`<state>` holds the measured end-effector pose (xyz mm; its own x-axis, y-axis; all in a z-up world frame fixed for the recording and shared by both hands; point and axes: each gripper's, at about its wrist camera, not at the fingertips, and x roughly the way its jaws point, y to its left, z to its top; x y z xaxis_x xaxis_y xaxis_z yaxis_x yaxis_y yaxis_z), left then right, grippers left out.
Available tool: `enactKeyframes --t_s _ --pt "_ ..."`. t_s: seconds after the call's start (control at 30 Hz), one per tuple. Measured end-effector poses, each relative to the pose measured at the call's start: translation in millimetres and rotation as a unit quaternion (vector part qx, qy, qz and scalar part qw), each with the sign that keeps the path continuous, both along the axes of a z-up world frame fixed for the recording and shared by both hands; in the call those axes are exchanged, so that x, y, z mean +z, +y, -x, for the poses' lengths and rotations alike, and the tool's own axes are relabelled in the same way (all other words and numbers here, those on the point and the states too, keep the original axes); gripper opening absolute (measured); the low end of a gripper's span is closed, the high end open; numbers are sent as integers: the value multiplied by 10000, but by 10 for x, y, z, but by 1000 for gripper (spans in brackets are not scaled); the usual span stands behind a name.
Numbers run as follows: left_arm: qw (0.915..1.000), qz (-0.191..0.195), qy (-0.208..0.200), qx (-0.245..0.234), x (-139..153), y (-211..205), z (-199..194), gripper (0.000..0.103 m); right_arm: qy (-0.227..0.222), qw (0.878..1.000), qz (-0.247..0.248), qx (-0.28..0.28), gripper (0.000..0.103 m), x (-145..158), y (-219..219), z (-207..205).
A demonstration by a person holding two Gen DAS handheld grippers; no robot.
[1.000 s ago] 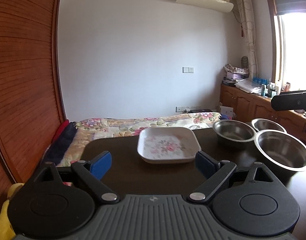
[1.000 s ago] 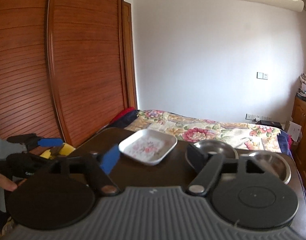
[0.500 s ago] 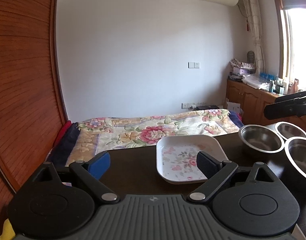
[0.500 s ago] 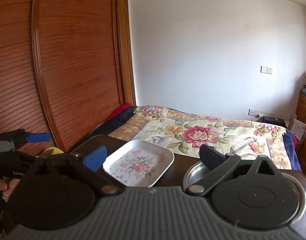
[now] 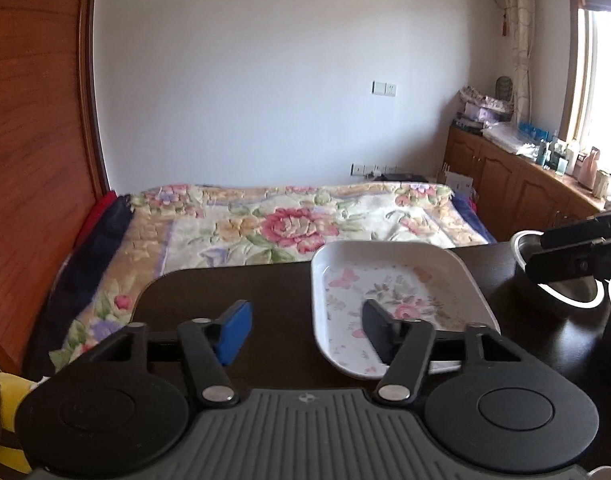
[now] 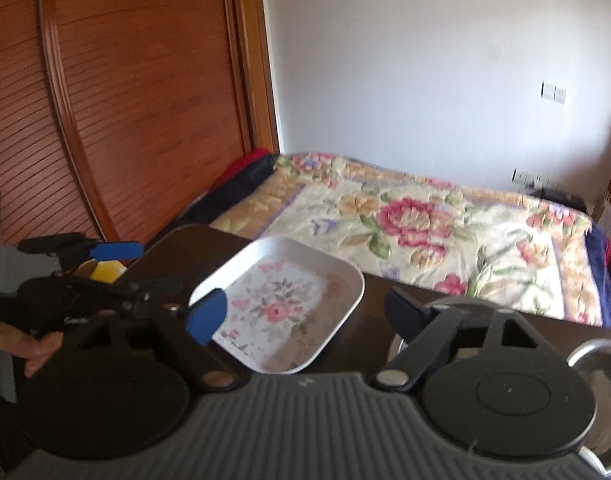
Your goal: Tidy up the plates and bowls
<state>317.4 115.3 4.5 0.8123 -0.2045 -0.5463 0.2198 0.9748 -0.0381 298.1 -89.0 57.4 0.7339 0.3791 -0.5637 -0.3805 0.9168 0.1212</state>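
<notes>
Left wrist view: a dark table (image 5: pixel 233 280) carries a floral plate (image 5: pixel 389 292) at two o'clock of the left gripper (image 5: pixel 305 330), long axis running away. Its jaws, just narrowing, clasp nothing; one finger overhangs the rim. Right wrist view adds the right gripper (image 6: pixel 301 312), also narrowing and empty, above what seems a steel bowl (image 6: pixel 445 304), plate at eleven o'clock.

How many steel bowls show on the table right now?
2, more may be hidden. One steel bowl sits right of the floral plate, behind the right gripper; another at the right edge.
</notes>
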Motion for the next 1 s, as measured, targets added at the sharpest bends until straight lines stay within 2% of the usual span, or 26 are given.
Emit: enactKeyframes --t_s 0.13,0.17,0.23,0.37,0.57,1.0 --pt "9996 -99 251 -109 -51 12 -193 67 363 9993 -83 -31 58 -76 12 -137" --pt "9995 -152 275 -106 -59 9 -235 64 419 9991 -85 -36 56 -91 20 -159" --pt "9993 -199 310 -78 -74 10 -304 64 519 9986 -32 -60 48 -104 41 -202" --pt "9989 -196 401 -129 -100 9 -409 62 670 9977 50 -49 42 -115 79 -266" --pt "9983 -79 540 -214 -145 -8 -519 56 1001 9946 286 17 37 -246 162 -374" --pt "9966 186 751 -270 -247 -20 -642 49 1264 9902 590 109 35 -386 269 -500"
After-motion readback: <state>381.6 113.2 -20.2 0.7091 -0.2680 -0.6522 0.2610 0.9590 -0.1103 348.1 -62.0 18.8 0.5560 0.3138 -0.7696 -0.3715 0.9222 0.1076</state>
